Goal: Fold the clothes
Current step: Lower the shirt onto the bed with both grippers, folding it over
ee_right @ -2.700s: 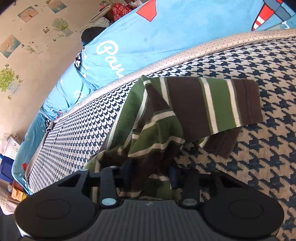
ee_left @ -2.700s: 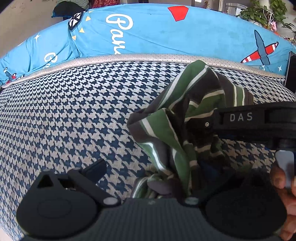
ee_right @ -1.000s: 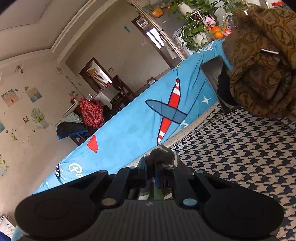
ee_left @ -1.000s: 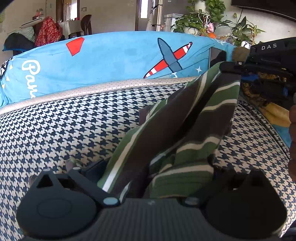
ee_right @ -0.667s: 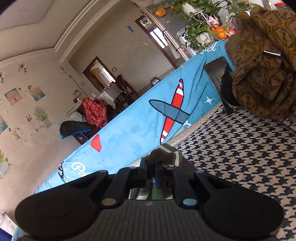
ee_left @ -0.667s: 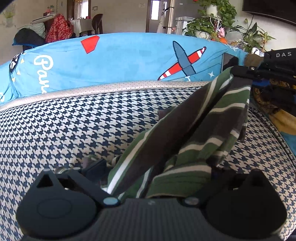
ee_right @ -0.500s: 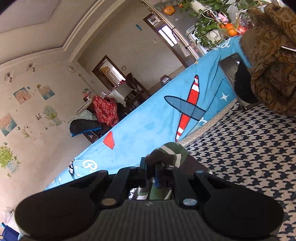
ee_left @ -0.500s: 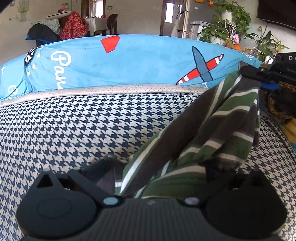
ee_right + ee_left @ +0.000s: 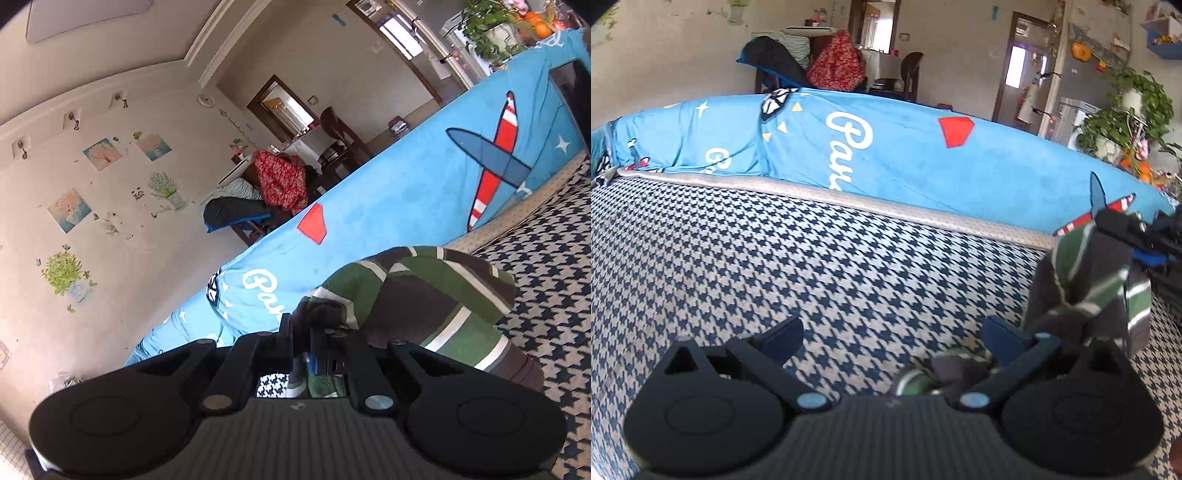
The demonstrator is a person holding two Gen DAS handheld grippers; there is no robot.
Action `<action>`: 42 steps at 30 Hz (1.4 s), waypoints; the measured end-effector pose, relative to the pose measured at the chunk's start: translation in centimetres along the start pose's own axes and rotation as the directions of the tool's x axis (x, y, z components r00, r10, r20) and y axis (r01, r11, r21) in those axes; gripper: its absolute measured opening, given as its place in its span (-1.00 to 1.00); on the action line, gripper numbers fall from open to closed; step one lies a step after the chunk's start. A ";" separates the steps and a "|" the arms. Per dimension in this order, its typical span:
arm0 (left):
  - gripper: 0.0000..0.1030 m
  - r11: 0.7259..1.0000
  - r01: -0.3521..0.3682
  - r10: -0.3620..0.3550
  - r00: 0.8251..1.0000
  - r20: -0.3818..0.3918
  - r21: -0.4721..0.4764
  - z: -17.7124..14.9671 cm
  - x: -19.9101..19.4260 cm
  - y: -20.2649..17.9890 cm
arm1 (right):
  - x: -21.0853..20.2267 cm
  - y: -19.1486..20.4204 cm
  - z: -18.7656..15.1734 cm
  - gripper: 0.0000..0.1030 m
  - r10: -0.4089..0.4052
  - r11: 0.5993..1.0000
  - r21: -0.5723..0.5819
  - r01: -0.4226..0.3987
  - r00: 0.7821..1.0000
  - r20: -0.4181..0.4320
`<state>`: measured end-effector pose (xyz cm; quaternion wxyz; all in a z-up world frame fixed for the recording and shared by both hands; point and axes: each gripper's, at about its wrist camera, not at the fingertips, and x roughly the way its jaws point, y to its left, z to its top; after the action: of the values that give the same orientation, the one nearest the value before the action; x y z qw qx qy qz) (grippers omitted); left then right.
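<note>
Striped garment (image 9: 436, 310), green, brown and white, is hanging bunched from the right claw (image 9: 301, 341), draping off to that claw's right and down toward the houndstooth cushion (image 9: 812, 266). Right claw's jaws are standing narrow, pinched tight on a fold of the cloth near its top edge.

In the left wrist view the garment (image 9: 1089, 291) is sitting to the right of the left claw (image 9: 890, 332), with a crumpled bit lying just beside and under that claw's right finger (image 9: 1001, 338). Left claw is standing wide, nothing between the pads; the cloth is touching only the outer side of one finger, as far as can be told.

Judgement on the step: the shirt is being held up by one corner, and the left claw is needing a second hold before any fold can be laid.
- Aim for an edge or matching corner, not the bunched middle.
- Keep the right pinch firm and high so the cloth hangs free.
- Close the left only when a single layer is lying between the pads.
- Then spread both claws apart over the cushion, short of the blue cover (image 9: 905, 155) behind.

Risk: catching several layers and trapping a twist.
</note>
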<state>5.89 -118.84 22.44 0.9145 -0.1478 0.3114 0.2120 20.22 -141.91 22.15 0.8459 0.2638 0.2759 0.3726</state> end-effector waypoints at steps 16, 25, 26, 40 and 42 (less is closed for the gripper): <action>1.00 0.976 -0.125 0.141 0.987 0.077 -0.177 3.3 -1.5 7.5 | 7.3 6.7 -9.3 -0.81 0.095 0.975 -0.165 -0.149 0.951 -0.296; 1.00 0.976 -0.134 0.147 0.987 0.066 -0.171 3.7 -1.2 8.2 | 8.4 10.7 -15.6 -0.25 0.094 0.904 -0.322 -0.280 0.866 -0.491; 1.00 0.977 -0.132 0.145 0.988 0.063 -0.167 3.7 -1.1 8.2 | 8.2 11.0 -15.8 -0.18 0.090 0.894 -0.341 -0.290 0.863 -0.498; 1.00 0.989 0.021 -0.027 0.999 -0.044 -0.148 2.8 1.2 8.1 | 3.8 9.0 -11.0 -0.06 0.059 0.878 -0.408 -0.251 0.902 -0.427; 1.00 0.990 0.054 -0.064 0.995 -0.072 -0.133 2.4 1.8 7.4 | 3.6 9.0 -11.4 -0.04 0.052 0.866 -0.426 -0.262 0.894 -0.444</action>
<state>4.85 -110.96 22.10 0.8961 -0.2248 0.3270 0.1991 10.32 -131.15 18.96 0.7713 -0.0156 0.3278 0.5453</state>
